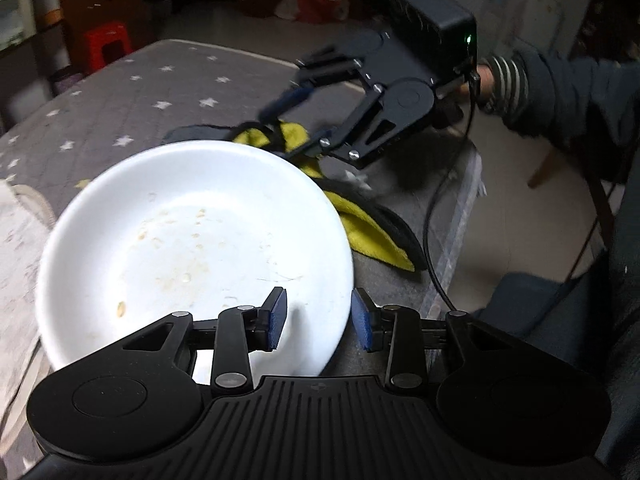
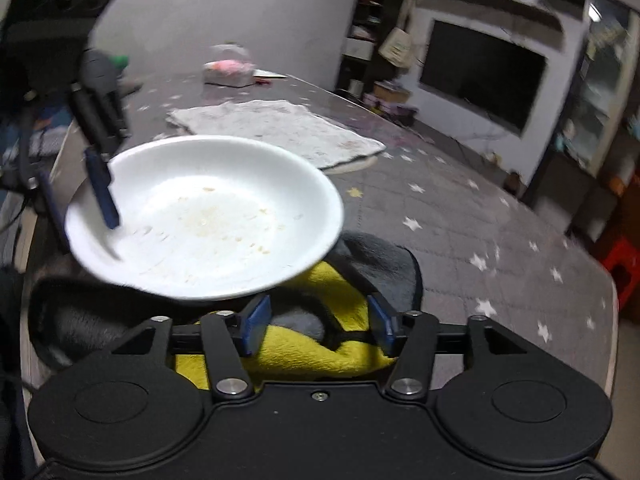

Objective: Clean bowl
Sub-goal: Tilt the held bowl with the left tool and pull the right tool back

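A white bowl [image 1: 192,240] [image 2: 208,216] with dried food specks hangs tilted above the table. My left gripper [image 1: 319,322] [image 2: 78,200] is shut on its near rim, one blue pad inside the bowl and one outside. A yellow and grey cloth [image 1: 376,236] [image 2: 304,356] lies crumpled on the table beside and partly under the bowl. My right gripper [image 2: 320,326] [image 1: 276,120] hovers just over the cloth, open, with folds of cloth below the gap and nothing pinched. A person's hand in a striped cuff [image 1: 504,76] holds the right gripper.
The table wears a grey star-patterned cover [image 1: 140,92] [image 2: 460,220]. A pale towel [image 2: 280,128] [image 1: 20,240] lies spread behind the bowl. A plastic bag [image 2: 230,70] sits at the far end. A black cable [image 1: 430,240] hangs over the table edge near the cloth.
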Motion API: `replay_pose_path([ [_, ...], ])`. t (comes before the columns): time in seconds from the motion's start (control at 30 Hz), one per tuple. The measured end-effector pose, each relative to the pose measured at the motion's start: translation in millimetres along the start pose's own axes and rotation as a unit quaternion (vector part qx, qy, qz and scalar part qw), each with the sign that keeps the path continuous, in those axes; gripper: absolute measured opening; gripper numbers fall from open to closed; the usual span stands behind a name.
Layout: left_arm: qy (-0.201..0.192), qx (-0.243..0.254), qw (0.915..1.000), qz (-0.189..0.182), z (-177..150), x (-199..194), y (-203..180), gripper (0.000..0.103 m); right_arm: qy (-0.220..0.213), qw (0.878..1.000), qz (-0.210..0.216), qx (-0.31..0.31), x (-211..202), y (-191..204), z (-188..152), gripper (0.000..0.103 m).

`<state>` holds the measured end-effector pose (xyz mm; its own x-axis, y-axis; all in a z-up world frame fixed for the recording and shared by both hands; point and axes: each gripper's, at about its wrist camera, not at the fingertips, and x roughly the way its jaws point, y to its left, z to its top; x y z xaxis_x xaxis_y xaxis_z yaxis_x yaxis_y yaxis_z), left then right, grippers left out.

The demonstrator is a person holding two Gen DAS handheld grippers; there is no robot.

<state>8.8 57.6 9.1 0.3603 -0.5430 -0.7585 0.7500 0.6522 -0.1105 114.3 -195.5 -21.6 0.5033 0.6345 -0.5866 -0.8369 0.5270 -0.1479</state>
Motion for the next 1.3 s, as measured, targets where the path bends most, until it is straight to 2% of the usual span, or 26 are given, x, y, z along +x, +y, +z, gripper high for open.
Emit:
replay_pose_path([
  [0.17, -0.027, -0.048, 0.9959, 0.072, -3.8, -19.5, 9.0, 0.040, 0.005, 0.997, -0.010, 0.073, -2.0, -7.6, -3.3, 0.064],
  [0.2, -0.028, -0.066, 0.9907, 0.116, -5.1, -22.8, 12.5, 0.040, 0.007, 0.996, -0.020, 0.091, -3.1, -8.3, -4.1, 0.066],
  [0.27, -0.029, -0.084, 0.9835, 0.157, -5.5, -24.9, 15.2, 0.040, 0.009, 0.991, -0.040, 0.124, -4.7, -8.7, -5.8, 0.069],
  [0.37, -0.037, -0.148, 0.9627, 0.223, -11.1, -31.1, 27.8, 0.040, 0.014, 0.982, -0.059, 0.177, -5.9, -8.7, -11.3, 0.072],
  [0.43, -0.044, -0.204, 0.9430, 0.260, -16.9, -36.3, 39.2, 0.040, 0.015, 0.976, -0.062, 0.207, -6.3, -10.1, -14.4, 0.072],
  [0.47, -0.046, -0.224, 0.9342, 0.274, -19.7, -38.3, 43.9, 0.040, 0.016, 0.970, -0.059, 0.237, -6.1, -11.7, -17.7, 0.072],
  [0.53, -0.045, -0.245, 0.9244, 0.289, -23.4, -40.3, 49.5, 0.040, 0.016, 0.961, -0.056, 0.271, -4.4, -12.4, -22.8, 0.072],
  [0.6, -0.045, -0.263, 0.9196, 0.288, -26.7, -41.6, 54.8, 0.040, 0.013, 0.955, -0.055, 0.292, -2.8, -11.5, -26.0, 0.072],
  [0.73, -0.039, -0.283, 0.9184, 0.274, -32.3, -37.5, 60.5, 0.040, 0.009, 0.956, -0.069, 0.285, 2.0, -1.6, -22.2, 0.072],
  [0.9, -0.033, -0.296, 0.9169, 0.265, -36.0, -29.5, 56.3, 0.037, 0.016, 0.966, -0.085, 0.242, 9.0, 13.4, -12.1, 0.055],
  [1.0, -0.030, -0.290, 0.9158, 0.276, -36.7, -28.8, 51.8, 0.031, 0.022, 0.972, -0.092, 0.214, 12.5, 21.1, -6.6, 0.047],
  [1.07, -0.025, -0.287, 0.9150, 0.282, -37.4, -27.0, 53.5, 0.022, 0.026, 0.975, -0.089, 0.203, 11.7, 22.7, -4.4, 0.041],
  [1.1, -0.023, -0.286, 0.9146, 0.285, -37.8, -26.1, 54.5, 0.022, 0.027, 0.976, -0.087, 0.200, 11.5, 23.5, -3.2, 0.039],
  [1.3, -0.022, -0.267, 0.9189, 0.289, -32.2, -17.0, 59.2, 0.021, 0.033, 0.982, -0.078, 0.170, 2.7, 31.2, -2.2, 0.035],
])
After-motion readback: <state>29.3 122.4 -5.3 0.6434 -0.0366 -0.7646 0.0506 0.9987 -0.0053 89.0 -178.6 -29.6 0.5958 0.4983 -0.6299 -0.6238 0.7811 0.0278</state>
